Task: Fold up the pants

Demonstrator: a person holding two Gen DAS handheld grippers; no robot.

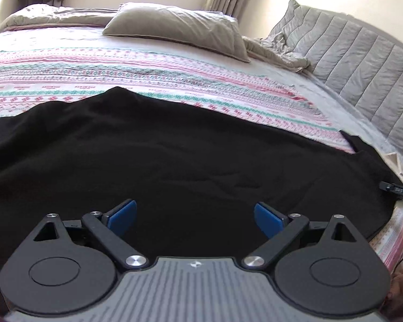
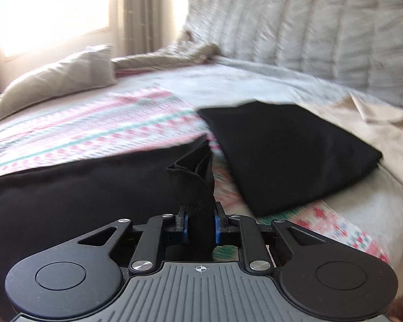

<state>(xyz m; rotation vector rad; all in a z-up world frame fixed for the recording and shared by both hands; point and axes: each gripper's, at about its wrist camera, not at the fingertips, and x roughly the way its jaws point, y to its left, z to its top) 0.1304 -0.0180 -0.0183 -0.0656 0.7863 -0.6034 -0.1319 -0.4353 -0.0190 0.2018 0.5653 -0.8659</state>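
Two grippers work over the black pants point(image 1: 174, 155) spread on the patterned bedsheet point(image 1: 121, 75). The right gripper point(image 2: 200, 221) is clamped on a bunched pants edge; the left gripper point(image 1: 194, 218) stands wide apart above the fabric. At two o'clock lies a folded black garment point(image 2: 290, 150).

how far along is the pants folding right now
Done: one folded black garment already lies at the side of the bed. In hand: the right hand-held gripper is shut on a bunched edge of the black pants, which otherwise lie spread flat; the left hand-held gripper is open above them. Left: every fold on this pair.
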